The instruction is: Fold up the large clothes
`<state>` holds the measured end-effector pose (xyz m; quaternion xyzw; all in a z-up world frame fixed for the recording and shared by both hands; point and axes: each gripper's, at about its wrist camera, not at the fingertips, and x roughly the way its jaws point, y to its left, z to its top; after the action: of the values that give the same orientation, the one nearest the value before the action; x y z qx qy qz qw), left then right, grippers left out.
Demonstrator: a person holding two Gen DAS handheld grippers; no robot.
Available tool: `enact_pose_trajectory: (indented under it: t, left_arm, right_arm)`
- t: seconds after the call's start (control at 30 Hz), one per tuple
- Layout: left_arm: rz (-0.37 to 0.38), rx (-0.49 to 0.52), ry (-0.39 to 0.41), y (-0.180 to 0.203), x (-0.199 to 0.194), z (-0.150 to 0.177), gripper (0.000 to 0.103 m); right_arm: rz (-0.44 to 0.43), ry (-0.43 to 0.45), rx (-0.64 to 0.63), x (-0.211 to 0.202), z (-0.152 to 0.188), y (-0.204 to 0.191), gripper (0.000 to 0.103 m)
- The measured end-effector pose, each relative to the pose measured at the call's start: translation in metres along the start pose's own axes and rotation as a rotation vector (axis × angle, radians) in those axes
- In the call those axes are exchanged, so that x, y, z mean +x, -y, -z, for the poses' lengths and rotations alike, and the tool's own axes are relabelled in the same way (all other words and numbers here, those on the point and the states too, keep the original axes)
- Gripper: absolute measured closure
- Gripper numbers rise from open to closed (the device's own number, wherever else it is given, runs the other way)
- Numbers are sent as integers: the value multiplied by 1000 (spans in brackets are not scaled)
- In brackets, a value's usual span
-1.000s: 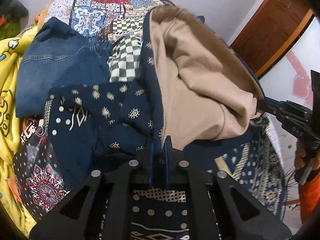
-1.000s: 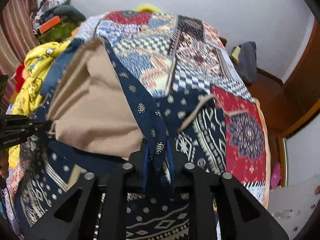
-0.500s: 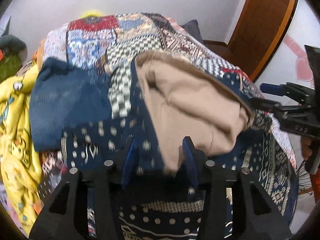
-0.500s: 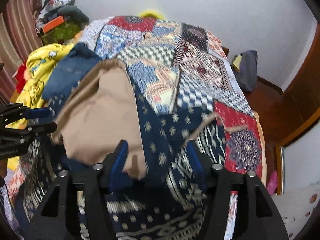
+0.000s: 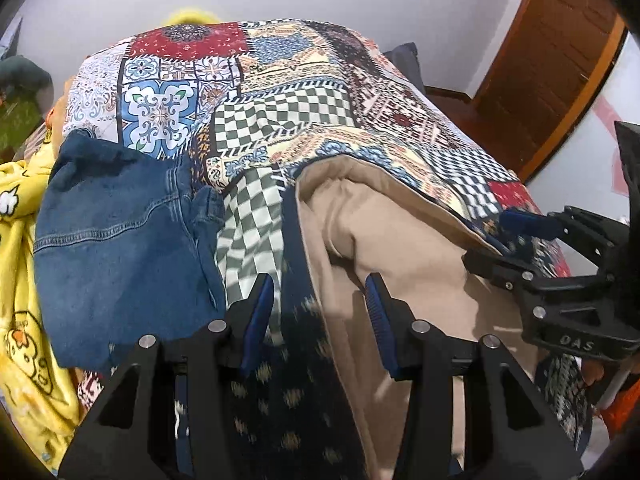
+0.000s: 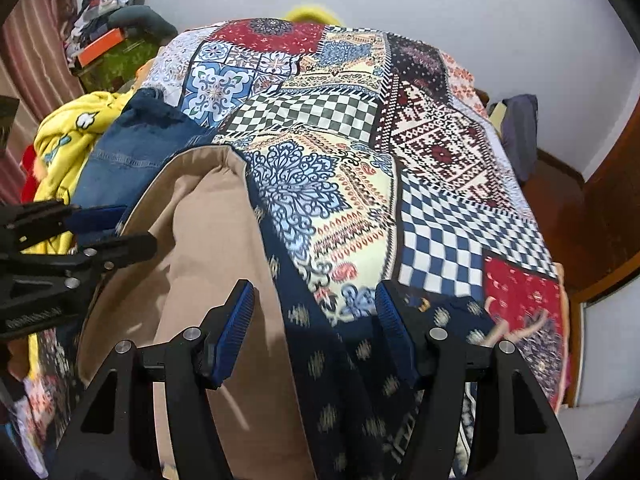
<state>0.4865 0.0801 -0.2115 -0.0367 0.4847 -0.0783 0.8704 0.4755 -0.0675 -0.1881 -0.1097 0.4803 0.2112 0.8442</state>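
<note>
A large navy patterned garment with a tan lining (image 5: 400, 264) lies on the bed, folded over so the tan inside shows; it also shows in the right wrist view (image 6: 200, 264). My left gripper (image 5: 320, 312) is open above its navy edge (image 5: 296, 320), holding nothing. My right gripper (image 6: 312, 332) is open above the navy edge (image 6: 320, 360), holding nothing. The right gripper shows at the right of the left wrist view (image 5: 520, 240), and the left gripper shows at the left of the right wrist view (image 6: 108, 232).
A patchwork bedspread (image 5: 280, 80) covers the bed. Blue jeans (image 5: 120, 232) and a yellow printed garment (image 5: 20, 280) lie at the left. A wooden door (image 5: 552, 60) stands at the right. A cluttered shelf (image 6: 108, 40) stands by the far left wall.
Both grippers were shut on the garment's navy edge a second ago; both have opened and let it go. The tan-lined fold has dropped onto the bed, and both grippers have drawn back.
</note>
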Motion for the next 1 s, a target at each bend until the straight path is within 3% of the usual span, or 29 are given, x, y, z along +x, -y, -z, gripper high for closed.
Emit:
enact_pose_trajectory:
  t: [0.13,0.2,0.27,0.3,0.37,0.43,0.53,0.7,1.0]
  left_arm:
    - [4,-25,-4,-5,15,-6,69]
    - [-4,-27,-4,-5,20,-8,85]
    - [10,-29,4,-3,19,-7,95]
    - [23,-27,19,-1,14,-6,95]
    - [42,-10,50,6,1,-5,96]
    - [51,24,86,17,-17,-3,96]
    - [75,67,131,32,-47,1,96]
    - [106,133,174,55,-94,12,96]
    - [77,181,186,73,-145,56,96]
  right_arm:
    - [-41,7,29,11,-8,2,44]
    - [-50,5,37,16,-11,2,44]
    - [-73,9,52,18,-11,2,57]
    - [-97,8,57,18,-10,2,63]
    - [-129,4,55,15,-10,1,86]
    - [-120,16,57,10,-8,1,91]
    - [-93,61,67,-8,-5,2,94]
    - [-118,131,61,-60,6,3,96]
    - [-153,192,89,-127,57,0,96]
